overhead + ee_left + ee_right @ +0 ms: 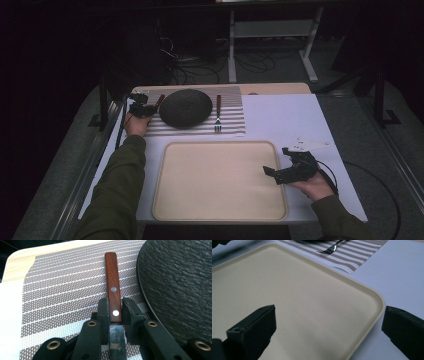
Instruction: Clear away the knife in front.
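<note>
A knife with a red-brown wooden handle (112,277) lies on a striped placemat (62,290), just left of a dark slate plate (180,285). My left gripper (115,305) has its two pads against both sides of the handle, near where the blade begins. From above, this gripper (145,107) sits at the placemat's left end beside the plate (186,107). A fork (218,112) lies to the right of the plate. My right gripper (272,172) hovers open over the right edge of a beige tray (220,150), nothing between its jaws (329,322).
The tray (299,302) fills the near half of the white table. The placemat (230,125) with the fork (332,248) lies behind it. A small white paper (310,145) rests right of the tray. Cables and table legs stand on the floor beyond.
</note>
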